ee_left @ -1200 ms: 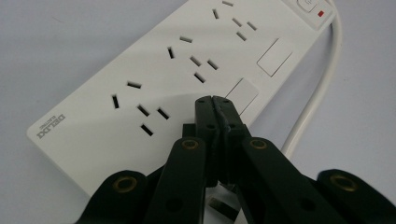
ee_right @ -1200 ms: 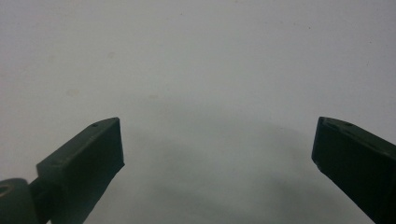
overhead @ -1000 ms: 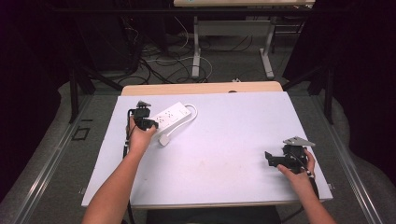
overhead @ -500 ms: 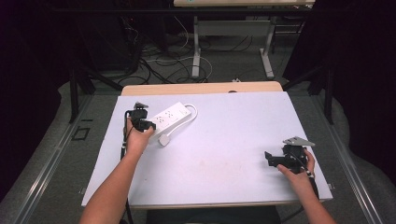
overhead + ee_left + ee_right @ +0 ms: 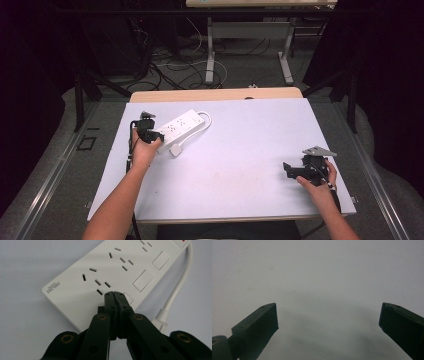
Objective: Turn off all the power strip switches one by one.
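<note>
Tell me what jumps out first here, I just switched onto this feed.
The white power strip at the table's far left, its cord looped beside it, draws the eye. The left gripper hangs over its near end with jaws shut, tips by a switch. The right gripper sits open over bare white tabletop at the near right.

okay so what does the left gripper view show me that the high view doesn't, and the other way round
Left gripper view: the socket slots, the square switches and the printed brand on the power strip, with the left gripper shut, tips over the strip's near end.

High view: the whole table, both hands, and the right gripper far from the strip.

Both: the white strip, its cable and plug.
</note>
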### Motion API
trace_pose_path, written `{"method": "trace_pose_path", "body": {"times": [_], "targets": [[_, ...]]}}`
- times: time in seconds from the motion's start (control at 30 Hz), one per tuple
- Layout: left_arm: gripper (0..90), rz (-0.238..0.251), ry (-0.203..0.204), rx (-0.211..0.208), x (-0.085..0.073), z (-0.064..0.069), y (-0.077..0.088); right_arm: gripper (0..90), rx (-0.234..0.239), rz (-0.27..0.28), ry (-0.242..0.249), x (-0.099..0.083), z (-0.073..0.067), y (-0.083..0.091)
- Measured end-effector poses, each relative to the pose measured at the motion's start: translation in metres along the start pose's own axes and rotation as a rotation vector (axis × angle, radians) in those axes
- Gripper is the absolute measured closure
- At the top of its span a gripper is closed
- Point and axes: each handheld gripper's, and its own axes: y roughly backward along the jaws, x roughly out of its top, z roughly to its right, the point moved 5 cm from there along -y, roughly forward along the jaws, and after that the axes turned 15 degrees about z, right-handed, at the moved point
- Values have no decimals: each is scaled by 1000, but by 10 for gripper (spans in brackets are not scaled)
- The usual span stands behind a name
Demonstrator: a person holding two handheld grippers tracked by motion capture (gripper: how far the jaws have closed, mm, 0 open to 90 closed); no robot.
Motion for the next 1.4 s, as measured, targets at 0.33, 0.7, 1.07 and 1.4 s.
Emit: {"method": "trace_pose_path", "body": {"times": [0.33, 0.7, 1.07, 1.4], "targets": [[900, 4, -1, 2, 1, -2, -1, 17, -6, 0, -4, 0, 1, 1], [900, 11, -3, 7, 1, -1, -2, 17, -6, 3, -1, 0, 1, 2], [900, 4, -14, 10, -2, -3, -2, 17, -5, 5, -2, 1, 1, 2], [900, 33, 3, -13, -1, 0, 3, 17, -8, 4, -2, 1, 1, 2]]}}
